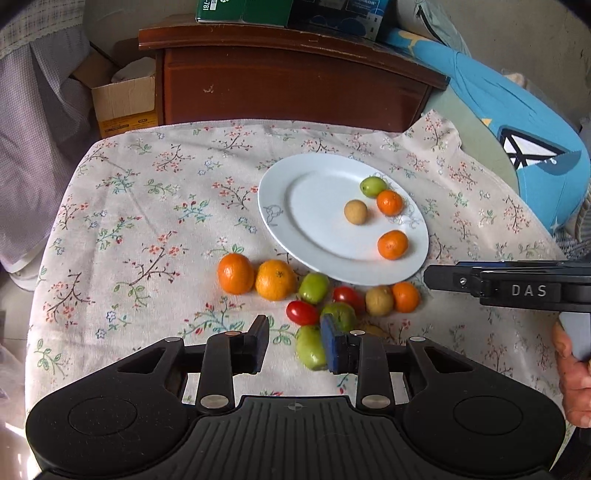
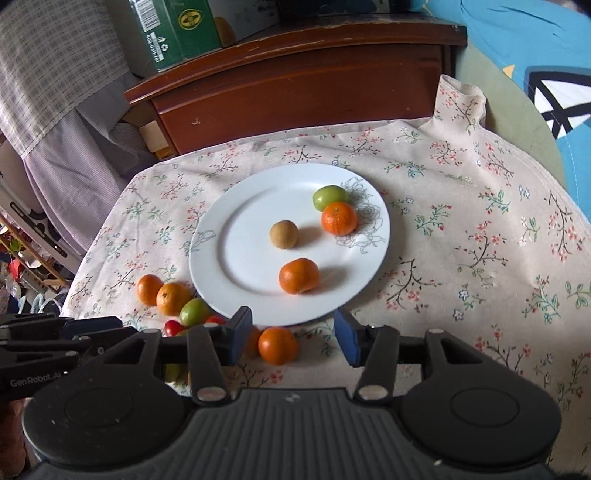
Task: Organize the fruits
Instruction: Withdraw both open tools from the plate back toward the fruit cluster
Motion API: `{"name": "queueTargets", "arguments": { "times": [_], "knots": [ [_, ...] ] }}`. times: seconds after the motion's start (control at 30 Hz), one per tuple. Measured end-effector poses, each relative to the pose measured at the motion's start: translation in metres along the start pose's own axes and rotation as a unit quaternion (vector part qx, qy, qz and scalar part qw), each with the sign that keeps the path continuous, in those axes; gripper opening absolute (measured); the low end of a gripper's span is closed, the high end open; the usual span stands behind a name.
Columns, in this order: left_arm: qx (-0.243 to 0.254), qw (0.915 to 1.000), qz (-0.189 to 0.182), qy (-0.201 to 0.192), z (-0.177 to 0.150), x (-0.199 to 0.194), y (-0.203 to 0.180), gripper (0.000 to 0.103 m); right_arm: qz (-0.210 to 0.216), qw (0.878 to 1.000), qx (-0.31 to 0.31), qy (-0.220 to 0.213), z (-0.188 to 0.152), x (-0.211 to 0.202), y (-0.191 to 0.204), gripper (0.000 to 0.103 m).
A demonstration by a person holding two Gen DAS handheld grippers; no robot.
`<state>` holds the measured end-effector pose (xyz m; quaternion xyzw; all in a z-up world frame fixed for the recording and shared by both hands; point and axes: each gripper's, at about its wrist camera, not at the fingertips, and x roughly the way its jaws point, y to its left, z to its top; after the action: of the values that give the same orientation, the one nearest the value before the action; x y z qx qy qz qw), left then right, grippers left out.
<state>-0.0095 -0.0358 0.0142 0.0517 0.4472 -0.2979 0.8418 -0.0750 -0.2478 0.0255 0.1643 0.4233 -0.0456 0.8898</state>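
A white plate on the floral cloth holds two small oranges, a green fruit and a tan round fruit. In front of it lie loose fruits: two oranges, green fruits, cherry tomatoes, a tan fruit and a small orange. My left gripper is open and empty, with a green fruit by its right finger. My right gripper is open, the small orange lying between its fingers.
A dark wooden cabinet stands behind the table with boxes on top. A cardboard box sits at the back left. Blue fabric lies at the right. The right gripper's body shows at the left view's right edge.
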Motion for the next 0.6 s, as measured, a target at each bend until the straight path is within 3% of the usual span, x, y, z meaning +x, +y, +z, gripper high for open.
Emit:
{"name": "queueTargets", "arguments": {
  "times": [0.13,0.27,0.4,0.6],
  "knots": [
    [0.003,0.9998,0.014,0.017,-0.01,-0.003,0.0,0.033,0.002,1.0,0.002,0.008,-0.015,-0.008,0.003,0.051],
    [0.01,0.9995,0.019,0.024,-0.021,-0.003,-0.001,0.054,0.0,1.0,0.002,0.018,-0.024,-0.008,0.005,0.055],
    [0.014,0.9988,0.017,0.044,-0.026,0.005,-0.004,0.06,-0.01,1.0,-0.005,0.02,-0.027,-0.002,0.005,0.061],
    [-0.001,0.9994,-0.015,0.031,-0.024,0.009,-0.004,0.064,-0.016,1.0,-0.009,0.013,-0.026,0.009,0.004,0.061]
  ]
}}
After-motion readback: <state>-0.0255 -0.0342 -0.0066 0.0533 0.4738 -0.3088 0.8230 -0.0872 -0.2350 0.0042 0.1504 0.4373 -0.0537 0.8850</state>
